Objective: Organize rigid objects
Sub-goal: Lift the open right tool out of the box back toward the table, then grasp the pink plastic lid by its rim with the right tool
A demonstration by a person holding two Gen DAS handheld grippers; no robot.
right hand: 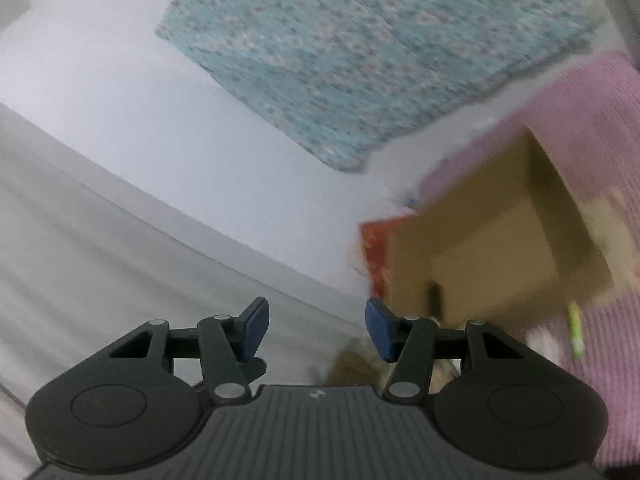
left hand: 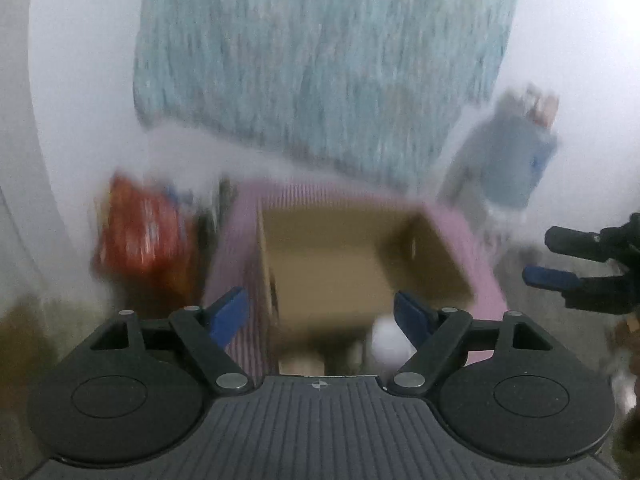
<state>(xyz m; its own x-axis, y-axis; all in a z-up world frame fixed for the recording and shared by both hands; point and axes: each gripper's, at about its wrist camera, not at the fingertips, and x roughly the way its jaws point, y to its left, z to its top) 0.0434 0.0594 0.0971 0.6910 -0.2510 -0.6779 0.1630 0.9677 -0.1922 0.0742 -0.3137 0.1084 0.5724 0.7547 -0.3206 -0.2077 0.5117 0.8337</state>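
Nearest my left camera, the left gripper [left hand: 320, 312] has its blue pads spread wide with nothing held, poised over an open brown cardboard box [left hand: 360, 268] with pink ribbed outer sides. My right gripper [right hand: 316, 328] is partly open and empty too. Beside the box sits a blurred red-orange packet [left hand: 144, 236]; a teal flowered cloth [left hand: 320, 64] lies beyond.

Matt brown cardboard box [left hand: 344, 256], ribbed pink cloth [right hand: 592, 120], floral printed fabric [right hand: 360, 48], glossy red packet [left hand: 140, 232]
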